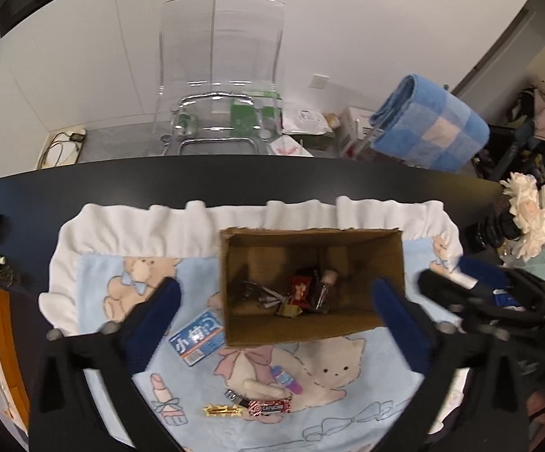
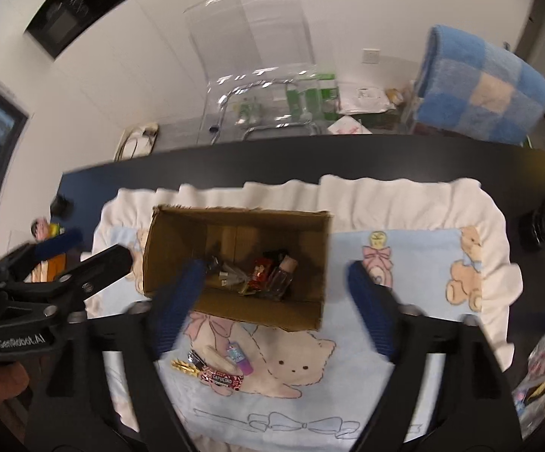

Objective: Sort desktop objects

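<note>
Left hand-held gripper (image 1: 276, 316) agape (empty), above box (image 1: 385, 248) rim.

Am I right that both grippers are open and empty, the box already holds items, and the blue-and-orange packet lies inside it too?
Not the packet. The blue-and-orange packet lies on the blanket beside the cardboard box, as the left wrist view shows. Left gripper and right gripper are open and empty; the box holds items.

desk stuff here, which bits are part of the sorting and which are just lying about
Part of the job:
box
blue pack
Capucino sachet
gold clip
purple bottle
cream stick

Just lying about:
bear blanket
clear chair
checked towel
white flowers
</note>
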Available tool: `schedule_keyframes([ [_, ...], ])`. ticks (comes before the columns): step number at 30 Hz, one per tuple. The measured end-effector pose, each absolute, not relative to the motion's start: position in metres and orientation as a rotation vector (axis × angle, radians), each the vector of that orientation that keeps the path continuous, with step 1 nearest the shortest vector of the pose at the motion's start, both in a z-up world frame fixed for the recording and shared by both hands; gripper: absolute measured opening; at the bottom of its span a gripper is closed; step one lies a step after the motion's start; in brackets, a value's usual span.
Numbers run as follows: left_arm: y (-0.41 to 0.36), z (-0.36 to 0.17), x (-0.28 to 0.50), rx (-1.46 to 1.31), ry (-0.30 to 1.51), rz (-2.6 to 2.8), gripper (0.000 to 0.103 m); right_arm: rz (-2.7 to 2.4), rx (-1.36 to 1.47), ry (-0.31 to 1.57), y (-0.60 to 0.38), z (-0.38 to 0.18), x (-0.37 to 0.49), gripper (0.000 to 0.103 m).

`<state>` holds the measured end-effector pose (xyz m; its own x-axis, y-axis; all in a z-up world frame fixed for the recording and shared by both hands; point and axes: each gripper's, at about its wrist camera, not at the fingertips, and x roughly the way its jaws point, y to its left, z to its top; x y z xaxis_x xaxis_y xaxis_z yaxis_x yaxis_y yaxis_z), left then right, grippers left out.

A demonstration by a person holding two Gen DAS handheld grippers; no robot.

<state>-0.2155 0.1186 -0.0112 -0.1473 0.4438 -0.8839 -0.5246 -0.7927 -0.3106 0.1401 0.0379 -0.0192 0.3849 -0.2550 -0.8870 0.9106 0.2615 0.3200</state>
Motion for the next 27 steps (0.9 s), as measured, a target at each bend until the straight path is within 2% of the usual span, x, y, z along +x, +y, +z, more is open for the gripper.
schedule_keyframes([
  [4,0.108,-0.007,-0.214,-1.507,0.080,1.992,0.103,-0.926,0.980,0.781,0.044,-0.008,0.129,0.100],
  [17,0.062,0.014,-0.168,-1.510,0.091,2.007,0.103,-0.920,0.925,0.839,0.116,0.010,0.128,0.100],
  [27,0.006,0.008,-0.111,-1.559,0.079,1.982,0.103,-0.907,0.947,0.849,0.184,0.017,0.125,0.100],
])
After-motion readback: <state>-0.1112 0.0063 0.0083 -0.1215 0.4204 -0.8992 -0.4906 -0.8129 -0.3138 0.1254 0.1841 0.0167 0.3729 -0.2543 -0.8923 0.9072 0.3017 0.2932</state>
